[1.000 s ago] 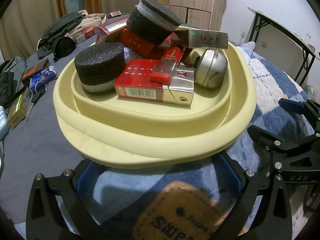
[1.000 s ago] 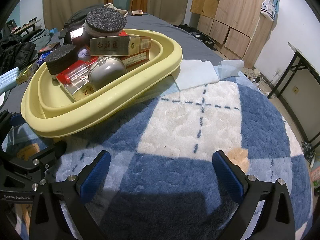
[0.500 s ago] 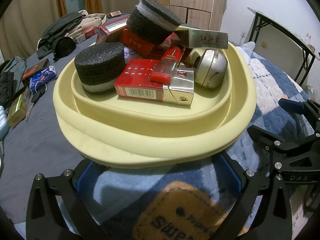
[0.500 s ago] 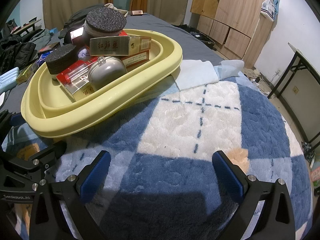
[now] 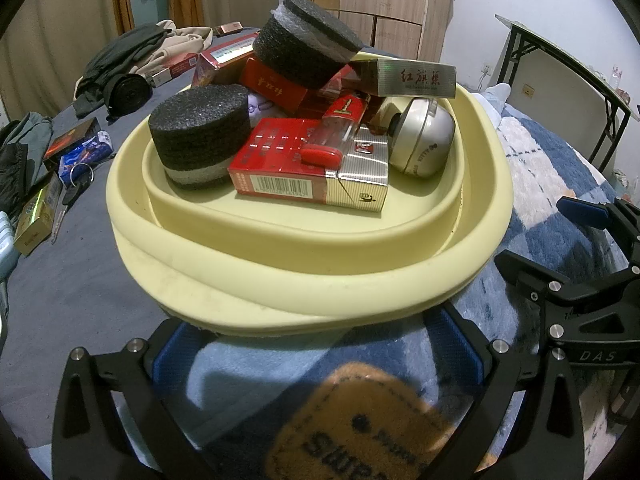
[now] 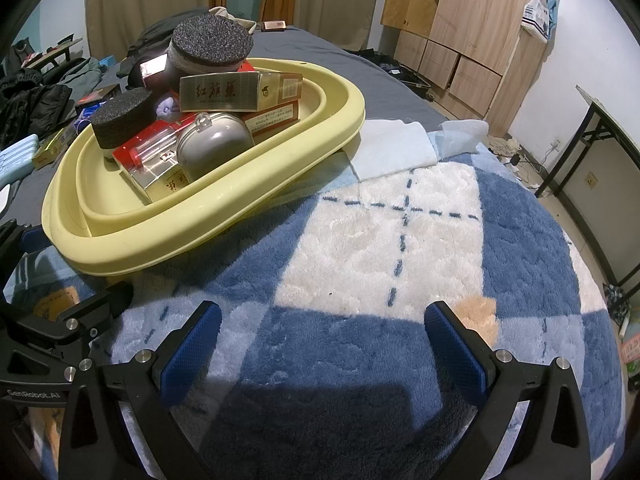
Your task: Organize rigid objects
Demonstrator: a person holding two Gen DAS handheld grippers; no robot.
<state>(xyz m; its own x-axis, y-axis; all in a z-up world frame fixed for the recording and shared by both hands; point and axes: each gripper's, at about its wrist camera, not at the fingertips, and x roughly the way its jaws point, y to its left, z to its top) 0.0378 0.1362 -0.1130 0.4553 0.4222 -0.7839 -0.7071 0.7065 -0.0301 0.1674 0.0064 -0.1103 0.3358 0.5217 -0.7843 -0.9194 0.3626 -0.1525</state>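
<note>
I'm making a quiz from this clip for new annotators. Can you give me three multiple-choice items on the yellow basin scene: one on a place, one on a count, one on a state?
1. Where does the red lighter lie?
A. on the blanket
B. on top of the red cigarette pack in the yellow basin
C. between gripper fingers

2. How many black foam cylinders are in the basin?
A. one
B. two
C. four

3. How do the two grippers stand?
A. both open and empty
B. both shut on the basin
C. left shut on the lighter

Key: 1 B, the lighter rests across the pack in the left wrist view. 2 B, one foam cylinder stands on the basin floor, the other foam cylinder sits tilted atop the pile. 3 A, the left gripper and right gripper show fingers wide apart, nothing between them.
</note>
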